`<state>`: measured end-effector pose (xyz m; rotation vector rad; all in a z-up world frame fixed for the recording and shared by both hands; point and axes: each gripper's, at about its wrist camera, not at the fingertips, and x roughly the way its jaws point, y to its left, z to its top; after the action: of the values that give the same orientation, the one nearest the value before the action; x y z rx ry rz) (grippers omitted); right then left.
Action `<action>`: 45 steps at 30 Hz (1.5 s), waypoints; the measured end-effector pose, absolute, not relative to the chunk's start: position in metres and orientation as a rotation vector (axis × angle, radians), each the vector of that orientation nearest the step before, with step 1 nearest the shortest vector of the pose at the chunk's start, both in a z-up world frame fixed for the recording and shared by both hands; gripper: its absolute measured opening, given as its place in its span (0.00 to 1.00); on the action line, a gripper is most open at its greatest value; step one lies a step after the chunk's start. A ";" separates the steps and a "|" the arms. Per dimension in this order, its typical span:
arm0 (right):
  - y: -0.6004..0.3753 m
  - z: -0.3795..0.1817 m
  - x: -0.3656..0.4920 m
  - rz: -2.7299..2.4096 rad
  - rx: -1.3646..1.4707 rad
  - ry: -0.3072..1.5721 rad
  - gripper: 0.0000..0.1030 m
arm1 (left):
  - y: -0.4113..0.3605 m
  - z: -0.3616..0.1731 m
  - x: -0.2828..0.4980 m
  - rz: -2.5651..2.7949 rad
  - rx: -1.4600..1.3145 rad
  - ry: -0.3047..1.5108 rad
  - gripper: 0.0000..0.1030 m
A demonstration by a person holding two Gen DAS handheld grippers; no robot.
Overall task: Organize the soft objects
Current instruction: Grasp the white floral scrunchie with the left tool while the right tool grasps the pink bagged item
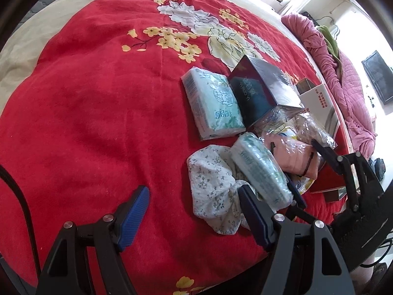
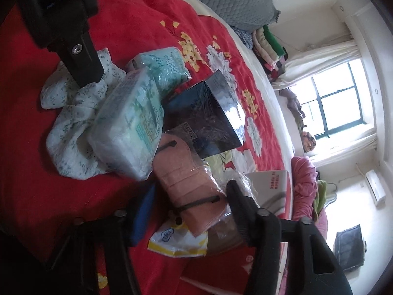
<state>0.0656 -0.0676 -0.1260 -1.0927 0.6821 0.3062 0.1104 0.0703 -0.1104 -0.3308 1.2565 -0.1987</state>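
Red floral bedding (image 1: 98,103) covers the bed you work over, and everything still sits in one loose heap around the dark glossy box (image 1: 265,91). One tissue pack (image 1: 213,103) lies flat just beside the box; a second tissue pack (image 1: 262,169) leans nearer you against the crumpled floral cloth (image 1: 213,191). On the box's other near side, the pink towel in clear wrap (image 2: 191,186) rests partly over a yellow-and-white packet (image 2: 179,241).

Your right gripper (image 2: 189,201) has its fingers spread to either side of the towel, not yet closed on it as far as you can see. Your left gripper (image 1: 194,209) hangs spread wide just short of the cloth, holding nothing.

Nothing looks sorted yet; towel, cloth and both packs all seem left to place.
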 end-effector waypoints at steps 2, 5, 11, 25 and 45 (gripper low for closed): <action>-0.069 -0.125 0.070 0.310 -1.069 0.693 0.51 | 0.069 -0.112 0.111 -0.200 -0.328 1.256 0.72; -0.068 -0.120 0.074 0.319 -1.006 0.713 0.48 | 0.069 -0.112 0.111 -0.206 -0.335 1.248 0.71; -0.080 -0.098 0.077 0.345 -0.799 0.769 0.45 | 0.066 -0.114 0.113 -0.224 -0.359 1.242 0.46; -0.135 -0.058 0.082 0.405 -0.103 0.922 0.40 | 0.048 -0.104 0.110 -0.313 -0.371 1.169 0.10; -0.155 -0.061 0.063 0.409 0.111 1.008 0.37 | 0.100 -0.064 0.080 -0.158 -0.368 1.080 0.10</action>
<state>0.0630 -0.1555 -0.0607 0.1111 1.0084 0.4093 0.0803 0.0998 -0.0635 -0.3681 1.0795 -0.1577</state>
